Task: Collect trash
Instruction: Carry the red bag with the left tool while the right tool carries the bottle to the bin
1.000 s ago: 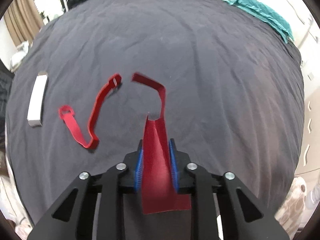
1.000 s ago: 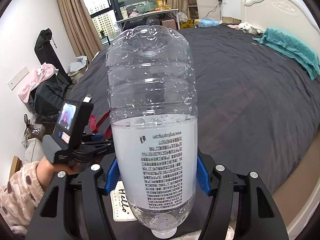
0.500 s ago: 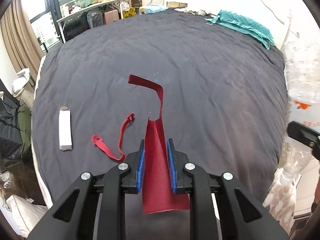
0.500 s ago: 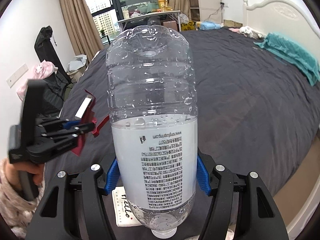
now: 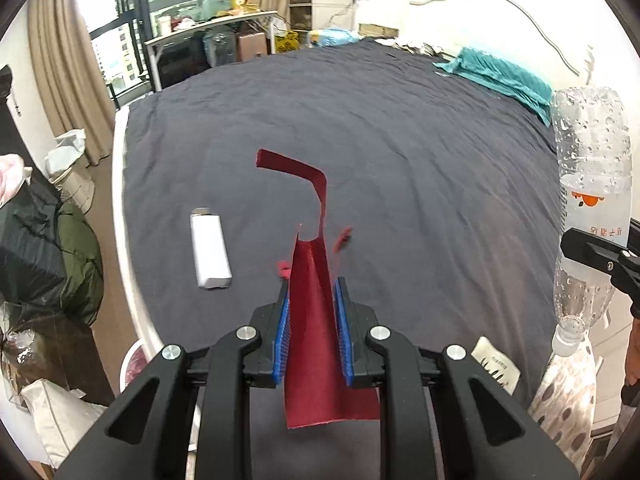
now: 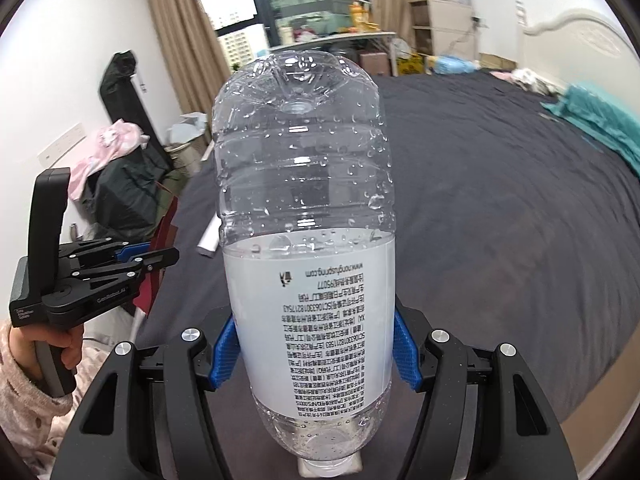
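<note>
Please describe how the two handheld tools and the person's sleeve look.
Both the left tool and the right tool have matte black angular fingers, silver screws and ribbed blue pads. The left one has a black pistol handle. The sleeve is pale pink with brown dots.

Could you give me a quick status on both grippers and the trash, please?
Left gripper shut on red strip. Right gripper shut on plastic bottle. White box on bed.

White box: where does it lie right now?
In the left wrist view, the white box lies on the dark bedspread near its left edge, left of the red strip.
</note>
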`<action>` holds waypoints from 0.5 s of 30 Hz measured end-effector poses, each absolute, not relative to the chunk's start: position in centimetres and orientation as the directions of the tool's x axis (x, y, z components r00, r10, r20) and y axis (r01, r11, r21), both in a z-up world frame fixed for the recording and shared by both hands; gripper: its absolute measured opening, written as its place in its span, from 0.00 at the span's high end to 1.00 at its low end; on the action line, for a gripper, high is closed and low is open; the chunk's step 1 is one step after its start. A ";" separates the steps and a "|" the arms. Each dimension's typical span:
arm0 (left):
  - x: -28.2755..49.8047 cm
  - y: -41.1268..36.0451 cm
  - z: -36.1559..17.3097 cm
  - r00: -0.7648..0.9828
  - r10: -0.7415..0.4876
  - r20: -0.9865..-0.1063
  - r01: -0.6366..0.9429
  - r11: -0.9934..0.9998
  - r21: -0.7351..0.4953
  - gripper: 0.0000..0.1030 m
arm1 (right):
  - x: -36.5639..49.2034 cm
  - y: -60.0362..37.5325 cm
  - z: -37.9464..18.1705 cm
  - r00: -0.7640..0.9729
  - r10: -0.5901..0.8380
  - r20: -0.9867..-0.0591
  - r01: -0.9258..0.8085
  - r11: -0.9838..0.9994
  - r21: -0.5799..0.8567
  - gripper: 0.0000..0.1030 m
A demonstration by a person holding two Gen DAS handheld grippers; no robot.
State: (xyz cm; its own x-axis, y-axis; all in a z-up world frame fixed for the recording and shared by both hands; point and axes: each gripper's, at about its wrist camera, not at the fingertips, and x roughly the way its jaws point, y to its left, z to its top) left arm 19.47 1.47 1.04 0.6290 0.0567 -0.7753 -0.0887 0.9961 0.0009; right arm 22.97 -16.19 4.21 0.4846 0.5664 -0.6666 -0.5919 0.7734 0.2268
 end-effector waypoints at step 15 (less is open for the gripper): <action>12.4 17.2 1.2 0.635 0.037 -0.772 -0.119 0.992 -0.050 0.80 | 19.9 -1.6 7.0 0.334 0.680 -0.653 -0.738 0.619 0.267 0.41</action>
